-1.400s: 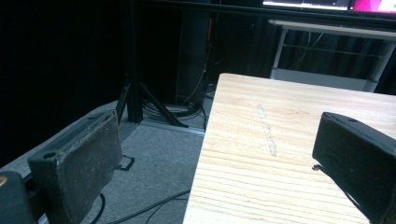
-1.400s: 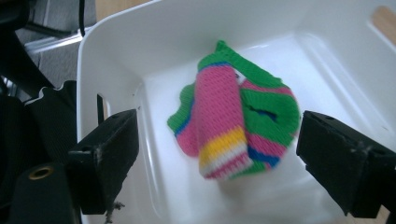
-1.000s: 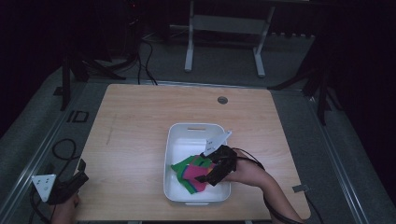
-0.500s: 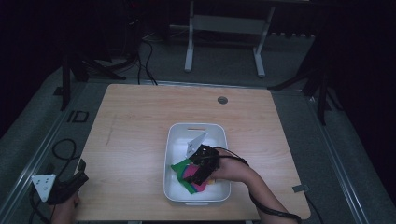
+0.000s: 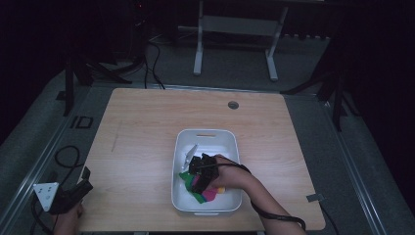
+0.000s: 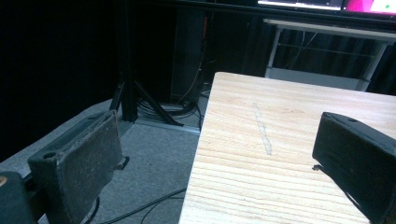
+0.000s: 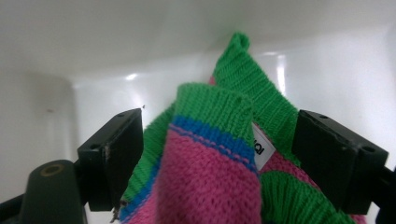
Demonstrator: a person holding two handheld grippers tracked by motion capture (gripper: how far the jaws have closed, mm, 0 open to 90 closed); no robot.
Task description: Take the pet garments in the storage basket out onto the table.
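2 tongs in play, 1 working. The right tongs [image 5: 197,170] are reaching down into the white plastic bin [image 5: 232,142] on the table [image 5: 137,132], jaws spread wide on either side of a knitted sock [image 7: 210,158], pink with green cuff and a blue stripe. The sock is lying bunched near the bin's near-left corner, cuff end sticking up between the jaws; no pinch made yet. A white label [image 7: 258,150] is showing at the cuff edge.

The left tongs [image 6: 224,158] are hanging off the table's near-left corner, jaws wide, holding nothing, well apart from the bin.

Risks, as judged from here:
- Jaws are sitting high on the folded cuff. Closing now may be catching only 1 loose layer of knit, and the rest could be sagging or slipping out on the lift.
- More green and pink fabric [image 5: 203,193] is piled underneath; a deep bite could be dragging a second piece up with it.
- Bin wall is close behind the sock. Pushing further forward risks a jaw tip striking the wall and sliding the light bin, since nothing is steadying it.
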